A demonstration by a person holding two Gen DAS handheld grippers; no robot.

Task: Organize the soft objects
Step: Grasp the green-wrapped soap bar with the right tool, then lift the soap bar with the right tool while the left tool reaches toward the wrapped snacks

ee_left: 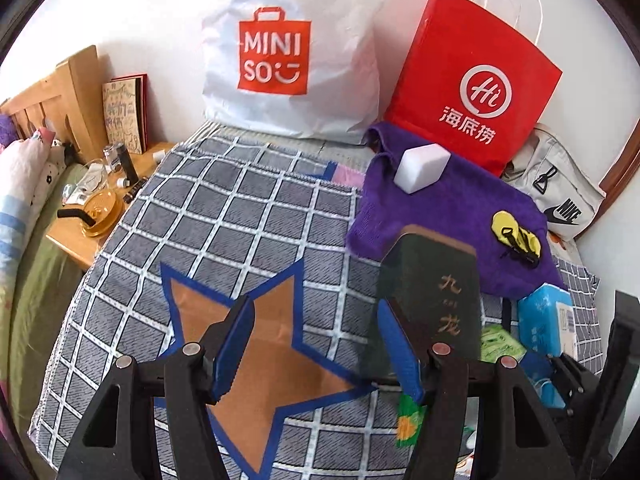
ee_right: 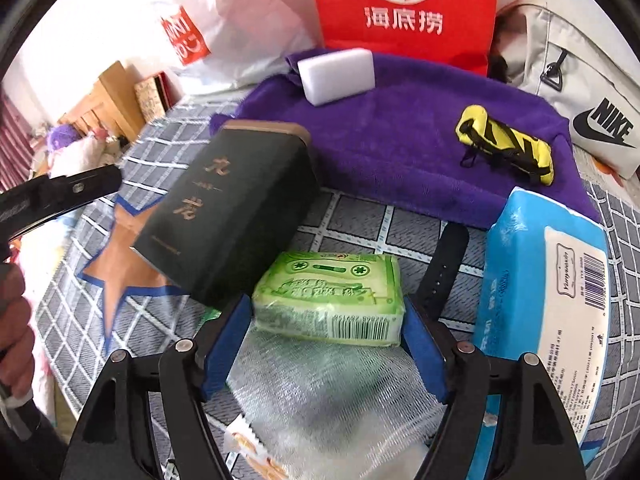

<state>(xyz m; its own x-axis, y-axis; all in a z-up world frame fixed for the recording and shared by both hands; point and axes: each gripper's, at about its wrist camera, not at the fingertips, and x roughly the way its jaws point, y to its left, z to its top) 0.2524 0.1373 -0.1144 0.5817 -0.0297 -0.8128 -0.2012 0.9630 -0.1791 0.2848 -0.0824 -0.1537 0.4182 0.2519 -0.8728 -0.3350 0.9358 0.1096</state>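
A purple towel (ee_left: 448,216) lies on the checked cloth, with a white sponge (ee_left: 420,168) and a yellow pouch (ee_left: 516,240) on it. My left gripper (ee_left: 316,344) is open and empty over a brown star mark (ee_left: 260,360). My right gripper (ee_right: 326,338) is open around a green tissue pack (ee_right: 332,300) that lies on bubble wrap (ee_right: 332,400); the pads are at its two ends, contact unclear. The towel (ee_right: 400,140), sponge (ee_right: 338,76) and pouch (ee_right: 506,144) also show in the right wrist view.
A dark tin box (ee_right: 228,208) stands left of the green pack, also seen in the left wrist view (ee_left: 432,296). A blue tissue pack (ee_right: 540,320) lies at right. A black strap (ee_right: 444,268), a red bag (ee_left: 472,88), a white bag (ee_left: 296,52) and a Nike bag (ee_left: 560,192) are behind.
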